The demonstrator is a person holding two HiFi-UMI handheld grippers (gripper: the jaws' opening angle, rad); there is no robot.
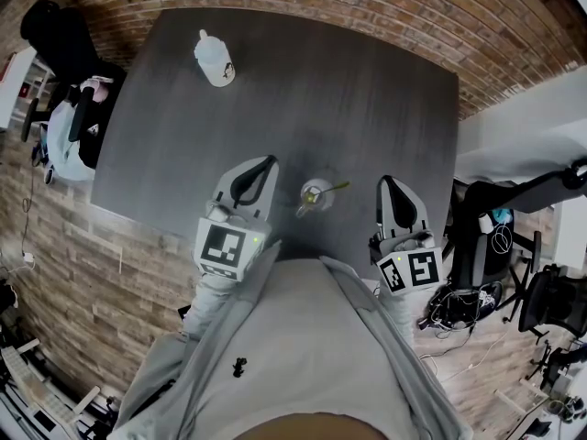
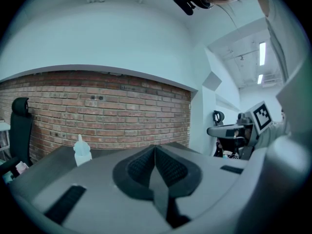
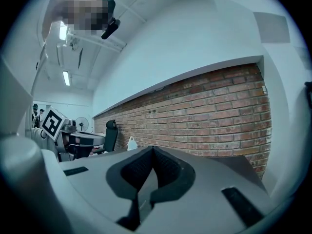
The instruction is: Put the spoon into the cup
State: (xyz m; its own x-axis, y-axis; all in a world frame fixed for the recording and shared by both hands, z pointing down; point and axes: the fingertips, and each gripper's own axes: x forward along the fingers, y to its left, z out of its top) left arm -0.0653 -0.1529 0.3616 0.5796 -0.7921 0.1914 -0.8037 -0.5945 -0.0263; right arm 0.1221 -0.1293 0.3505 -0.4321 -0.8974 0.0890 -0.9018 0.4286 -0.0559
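Note:
A small clear cup (image 1: pixel 315 196) stands near the front edge of the dark grey table (image 1: pixel 367 99), between my two grippers. A yellowish spoon (image 1: pixel 332 189) rests in it, its handle leaning out to the right. My left gripper (image 1: pixel 268 161) is just left of the cup, shut and holding nothing. The right gripper (image 1: pixel 385 181) is to the cup's right, also shut and holding nothing. In the left gripper view the left gripper (image 2: pixel 155 149) has its pads meeting, and the right gripper (image 3: pixel 153 150) looks the same in its own view. Neither gripper view shows the cup or spoon.
A white squeeze bottle (image 1: pixel 214 58) stands at the table's far left, and the bottle (image 2: pixel 82 151) also shows in the left gripper view. A black office chair (image 1: pixel 57 35) is off the far left corner. Another chair and cables (image 1: pixel 491 236) crowd the right side. A brick wall (image 1: pixel 385 7) runs behind.

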